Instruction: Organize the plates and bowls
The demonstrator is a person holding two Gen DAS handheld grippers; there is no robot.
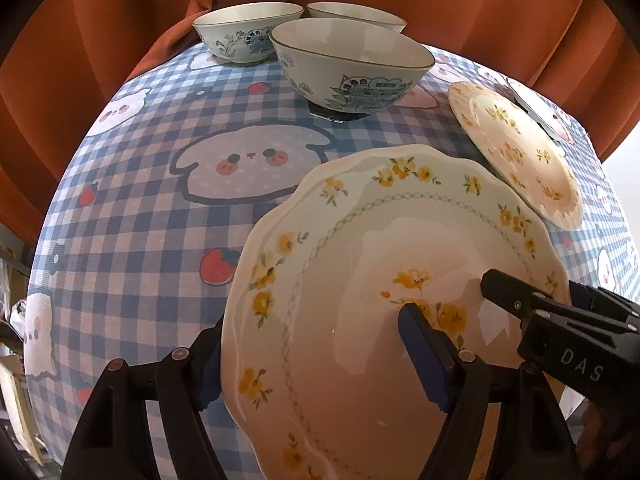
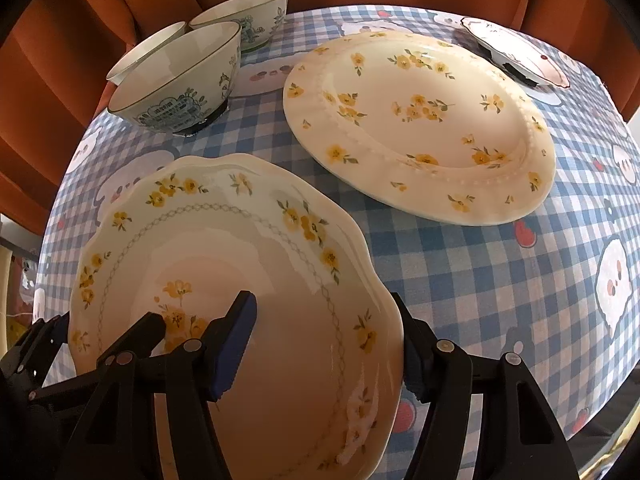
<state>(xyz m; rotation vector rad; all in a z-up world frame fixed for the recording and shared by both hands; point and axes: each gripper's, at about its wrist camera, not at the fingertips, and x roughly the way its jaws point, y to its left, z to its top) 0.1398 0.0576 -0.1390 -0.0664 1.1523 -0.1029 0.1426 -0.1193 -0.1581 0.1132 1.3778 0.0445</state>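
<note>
While both my hands tip steeply down toward the tabletop (image 1: 132,216), covered in a blue-and-white checked cloth with bunnies and strawberries, I bracket one dish from its two sides. My left gripper (image 1: 316,356) stands over the left rim of the scalloped cream plate with yellow flowers and a grey chain border (image 1: 360,264): one blue pad (image 1: 424,356) sits inside on the glazed well, the other finger is outside below the rim. Its jaws are partly open with the rim between them, and I cannot tell whether the pads press on it. My right gripper (image 2: 324,344) mirrors this on the plate's right rim, one blue pad (image 2: 236,340) inside, the other finger beyond the edge, jaws at a middling width; again I cannot tell whether they grip.

The plate lies face up near the front edge of the tabletop. Behind it, at the far edge, stand three white bowls with blue floral print (image 1: 352,64), clustered close together. To the right lies a round cream plate with scattered yellow flowers (image 2: 420,120), apart from the scalloped one. Farther right sits a small white dish with a dark rim (image 2: 516,52).
</note>
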